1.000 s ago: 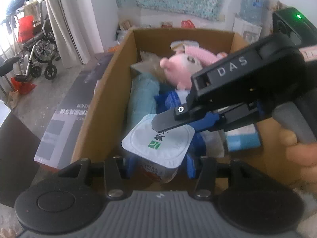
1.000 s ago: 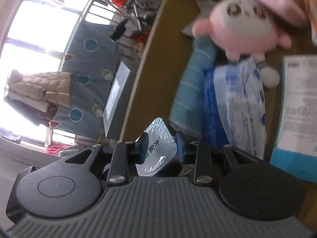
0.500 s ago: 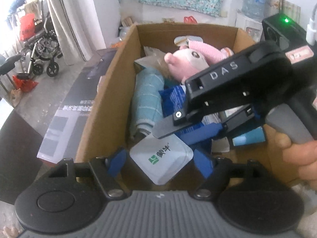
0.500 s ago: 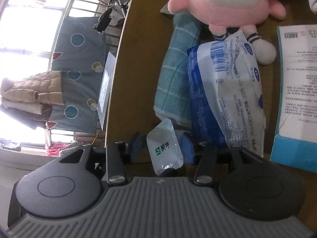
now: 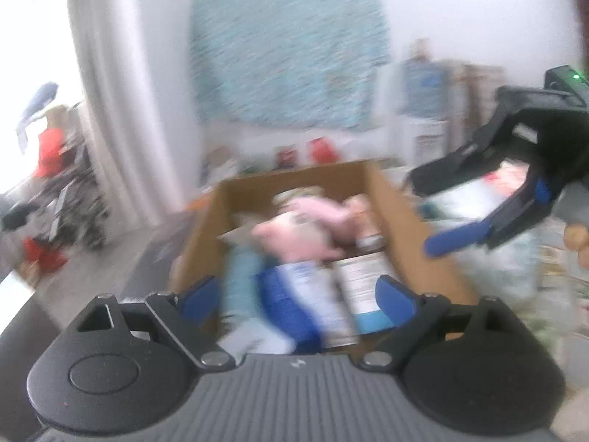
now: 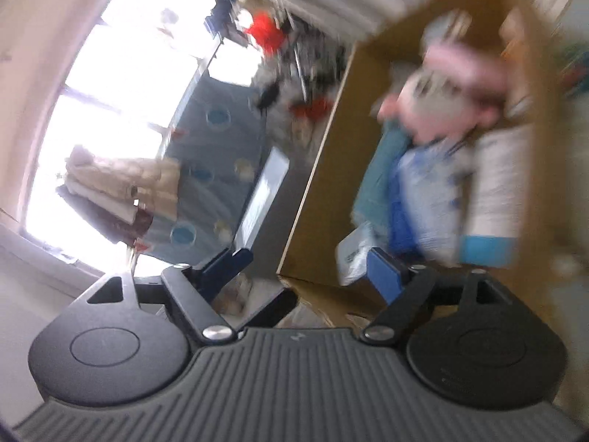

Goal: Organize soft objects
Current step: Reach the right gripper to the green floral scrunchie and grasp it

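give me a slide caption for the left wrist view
Both grippers open and empty above a cardboard box holding a pink plush toy.

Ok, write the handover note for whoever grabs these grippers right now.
Left gripper: open, nothing between the pads; jaws have just been opening.
Right gripper: open and empty too, jaws just opened; it shows at the right of the left wrist view.
Cardboard box: holds the pink plush toy, the teal towel, a blue-and-white pack and a white-and-blue carton.
White sealed cup: lies loose in the box's near corner, by the towel.
Done: the cup is in the box.
Left: frames are blurred; whether other soft things wait outside the box cannot be told.
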{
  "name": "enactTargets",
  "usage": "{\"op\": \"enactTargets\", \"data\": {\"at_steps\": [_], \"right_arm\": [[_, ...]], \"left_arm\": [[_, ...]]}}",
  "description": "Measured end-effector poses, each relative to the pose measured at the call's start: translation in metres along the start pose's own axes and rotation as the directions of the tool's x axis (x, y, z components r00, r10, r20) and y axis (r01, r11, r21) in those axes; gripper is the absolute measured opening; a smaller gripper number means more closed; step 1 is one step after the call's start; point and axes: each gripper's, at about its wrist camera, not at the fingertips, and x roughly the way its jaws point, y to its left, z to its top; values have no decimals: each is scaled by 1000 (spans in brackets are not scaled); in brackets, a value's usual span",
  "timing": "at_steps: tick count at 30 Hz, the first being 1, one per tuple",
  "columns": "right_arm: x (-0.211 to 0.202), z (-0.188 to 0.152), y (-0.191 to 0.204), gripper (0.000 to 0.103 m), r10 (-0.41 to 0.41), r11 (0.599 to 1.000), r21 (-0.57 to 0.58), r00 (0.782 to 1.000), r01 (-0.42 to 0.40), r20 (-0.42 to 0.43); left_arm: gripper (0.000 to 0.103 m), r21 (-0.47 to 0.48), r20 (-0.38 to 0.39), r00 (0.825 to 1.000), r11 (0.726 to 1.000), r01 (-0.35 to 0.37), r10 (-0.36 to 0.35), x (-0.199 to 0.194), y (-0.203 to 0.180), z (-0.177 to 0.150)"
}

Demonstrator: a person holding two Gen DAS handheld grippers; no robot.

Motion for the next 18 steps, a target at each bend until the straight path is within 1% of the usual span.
{"op": "enactTargets", "data": {"at_steps": [2,3,4,5,6,7,8,9,11,13,15,16,18], "right_arm": [[-61,-16,-6,86,-20,999,-32,994,24,106],[-95,-24,-13,87,-34,999,-33,985,40,171],[-126,-33,-19,89,-54,998,-28,971,62,233],[-156,-42,-25,90,-80,996,-15,953,88,294],[-185,-54,-32,90,-114,993,11,928,118,355],[-208,-64,-39,91,-144,989,41,904,140,402],[-231,-78,-47,91,-175,985,77,876,157,450],[-246,-89,-54,91,-196,981,104,858,166,475],[-266,-113,-68,91,-230,972,163,832,170,505],[-272,-135,-86,91,-255,963,212,819,168,514],[-270,-155,-103,91,-284,952,248,813,178,508],[-267,-162,-110,91,-302,946,267,807,186,507],[-254,-172,-125,91,-345,929,298,803,220,485]], "left_arm": [[93,29,29,996,996,86,-87,-8,-22,0],[94,36,38,991,991,130,-132,-10,-33,0],[94,53,43,981,981,187,-190,-12,-46,0],[94,73,42,970,969,237,-241,-12,-59,-2],[94,91,39,958,956,280,-284,-11,-72,-4],[94,118,29,942,937,329,-334,-8,-89,-6],[94,146,14,930,921,362,-368,-5,-105,-8],[94,168,2,920,907,387,-393,-2,-120,-11],[94,217,-25,900,877,429,-435,5,-150,-21],[94,246,-71,890,857,453,-450,18,-175,-32],[94,247,-124,884,849,468,-451,30,-193,-45],[94,244,-146,883,849,469,-446,36,-198,-52],[94,240,-170,888,856,457,-427,47,-208,-61]]}}
